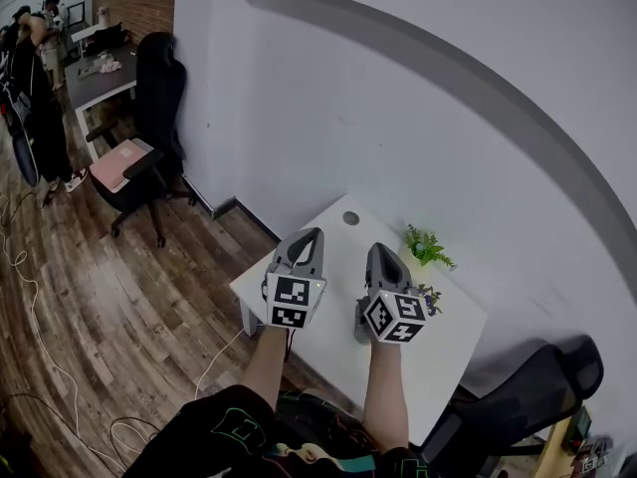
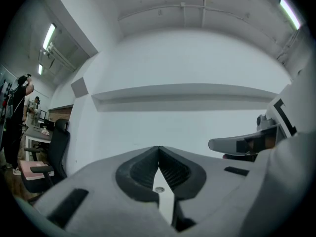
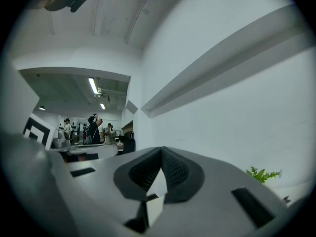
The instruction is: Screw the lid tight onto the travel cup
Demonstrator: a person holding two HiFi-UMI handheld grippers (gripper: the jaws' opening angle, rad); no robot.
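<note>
The white surface [image 1: 453, 342] lies under both grippers, with a small plant [image 1: 426, 246] at its far edge. The left gripper [image 1: 315, 235] and the right gripper [image 1: 380, 250] hang above it, each with its fingers [image 2: 143, 169] pressed together on nothing. No cup or lid shows in any view; the grippers may be hiding them. Such a cup is probably stiff, smooth and light: hold the body and turn the lid by its rim.

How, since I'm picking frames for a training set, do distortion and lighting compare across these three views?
Head view: the wide lens bends the wall ledge into an arc, the corners darken, and the light is even. Left gripper view: black circular border, with the ceiling strip light blown out at upper left. Right gripper view: same border, the ceiling lights glare, and the plant sits squeezed near the rim.
</note>
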